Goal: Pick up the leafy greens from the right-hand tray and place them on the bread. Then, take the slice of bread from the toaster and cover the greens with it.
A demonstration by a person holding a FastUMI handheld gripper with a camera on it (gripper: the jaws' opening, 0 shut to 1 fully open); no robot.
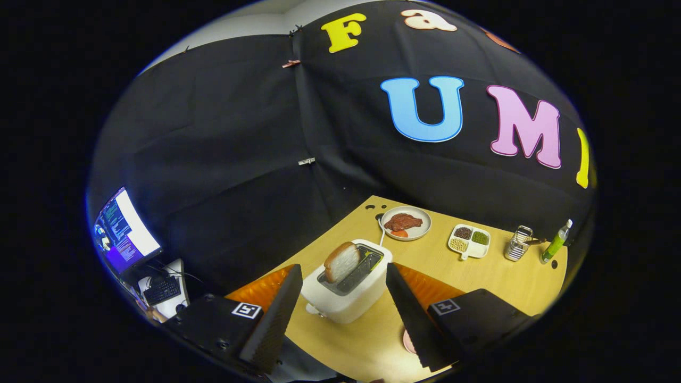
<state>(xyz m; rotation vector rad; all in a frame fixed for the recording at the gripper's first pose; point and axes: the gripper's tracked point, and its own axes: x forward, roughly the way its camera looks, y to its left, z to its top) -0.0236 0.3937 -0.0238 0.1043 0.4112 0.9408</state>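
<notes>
The gripper [343, 298] hangs above the wooden table [452, 266] with its fingers spread wide and nothing between them or touching them. Just ahead, framed by the two fingers, a white toaster [348, 287] stands with a slice of bread [341, 261] sticking up tilted from its slot. Beyond it lie a plate of meat [406, 223], a divided dish of beans [469, 241], a small wire basket [518, 244] and a green bottle [556, 242].

bread slice [341, 261] in toaster [348, 287], plate [406, 223] behind it
</notes>
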